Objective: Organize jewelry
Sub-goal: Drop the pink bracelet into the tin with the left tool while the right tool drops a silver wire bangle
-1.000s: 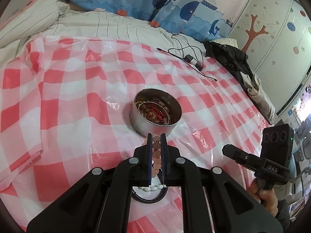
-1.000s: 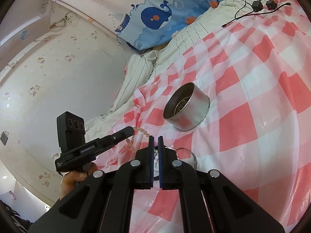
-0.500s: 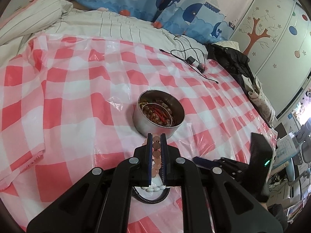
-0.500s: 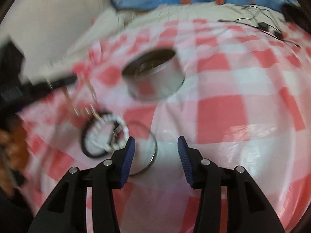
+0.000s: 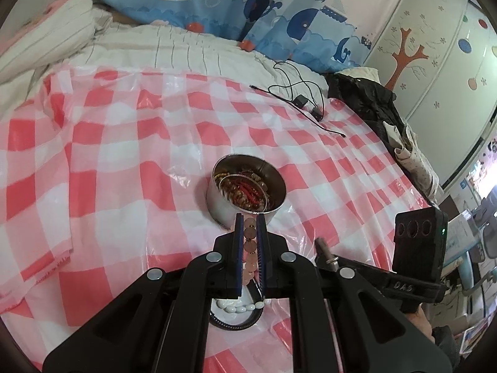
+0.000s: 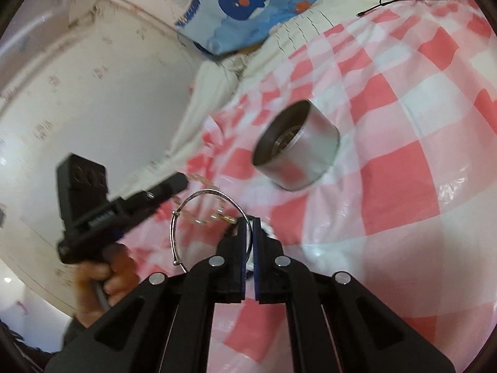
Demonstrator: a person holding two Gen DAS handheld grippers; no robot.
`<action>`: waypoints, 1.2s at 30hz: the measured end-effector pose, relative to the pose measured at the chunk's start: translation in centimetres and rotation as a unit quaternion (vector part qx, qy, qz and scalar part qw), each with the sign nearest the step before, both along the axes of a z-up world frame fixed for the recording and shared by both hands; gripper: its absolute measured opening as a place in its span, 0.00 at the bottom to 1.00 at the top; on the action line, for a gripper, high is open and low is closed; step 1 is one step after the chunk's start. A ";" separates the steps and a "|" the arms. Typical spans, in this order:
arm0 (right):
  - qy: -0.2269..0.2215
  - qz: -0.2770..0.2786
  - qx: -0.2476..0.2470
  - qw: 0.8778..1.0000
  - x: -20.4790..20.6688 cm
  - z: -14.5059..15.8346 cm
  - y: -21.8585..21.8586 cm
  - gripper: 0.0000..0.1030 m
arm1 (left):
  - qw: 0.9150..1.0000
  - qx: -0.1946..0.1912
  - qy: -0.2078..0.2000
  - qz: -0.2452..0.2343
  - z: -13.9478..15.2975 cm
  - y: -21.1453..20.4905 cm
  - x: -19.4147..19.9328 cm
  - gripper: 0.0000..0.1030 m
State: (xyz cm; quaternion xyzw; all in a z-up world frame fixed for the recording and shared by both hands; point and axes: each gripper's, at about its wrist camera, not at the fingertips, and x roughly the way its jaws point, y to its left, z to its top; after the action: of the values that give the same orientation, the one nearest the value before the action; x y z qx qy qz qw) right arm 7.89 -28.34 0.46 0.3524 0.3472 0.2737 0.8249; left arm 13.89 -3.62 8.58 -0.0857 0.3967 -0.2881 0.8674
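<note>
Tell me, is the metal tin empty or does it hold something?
Not empty. The left wrist view shows brown beads and a red piece inside the tin, which stands upright, with no lid.

Both grippers are black plastic with blue-lined fingers (image 5: 238, 248) and round silver screws (image 6: 216, 261); the right gripper's (image 5: 413, 261) handle reads "DAS", with a green light.

Checked cloth (image 5: 124, 143) (black cables (image 5: 298, 99) atop)

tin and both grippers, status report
Left gripper shut on pink bead bracelet. Right gripper just closed on silver bangle. Tin upright, open, nothing blocking.
</note>
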 end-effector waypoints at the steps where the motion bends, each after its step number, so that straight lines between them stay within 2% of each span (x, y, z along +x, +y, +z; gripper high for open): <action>1: -0.004 -0.001 0.003 1.000 0.2 0.5 0.0 0.04 | 1.000 0.001 -0.003 -0.001 0.3 -0.1 0.0 0.07; 3: -0.013 -0.001 0.018 1.000 0.3 1.2 -0.3 0.04 | 1.000 0.005 -0.010 -0.003 0.7 -0.5 0.0 0.07; 7: -0.021 -0.006 0.018 1.000 1.2 2.3 -0.8 0.04 | 1.000 0.009 -0.022 -0.009 1.6 -1.5 -0.1 0.07; 16: -0.031 -0.014 0.011 0.999 2.8 3.5 -2.2 0.04 | 0.999 -0.007 -0.024 -0.020 2.5 -3.3 0.7 0.07; 26: -0.028 -0.036 -0.007 0.999 4.5 3.4 -3.5 0.04 | 0.998 -0.052 -0.020 -0.019 3.4 -3.7 3.4 0.07; 30: -0.028 -0.042 -0.032 0.998 5.4 3.6 -3.5 0.04 | 0.995 -0.096 -0.008 -0.026 2.9 -3.8 5.1 0.07; 32: -0.030 -0.043 -0.055 0.997 6.1 3.9 -3.0 0.04 | 0.996 -0.083 0.011 -0.022 1.8 -4.2 6.4 0.08; 34: -0.030 -0.041 -0.082 0.995 7.0 4.1 -2.2 0.04 | 0.998 -0.049 0.040 -0.002 0.0 -4.4 8.0 0.11; 36: -0.031 -0.038 -0.116 0.992 8.0 4.2 -1.2 0.04 | 0.997 -0.033 0.060 0.029 -1.6 -3.5 8.9 0.13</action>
State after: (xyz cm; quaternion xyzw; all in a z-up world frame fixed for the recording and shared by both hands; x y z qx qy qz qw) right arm 15.88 -29.50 4.64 0.2584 0.3370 0.2108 0.8805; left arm 22.77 -7.11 6.99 -0.1426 0.4358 -0.2699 0.8467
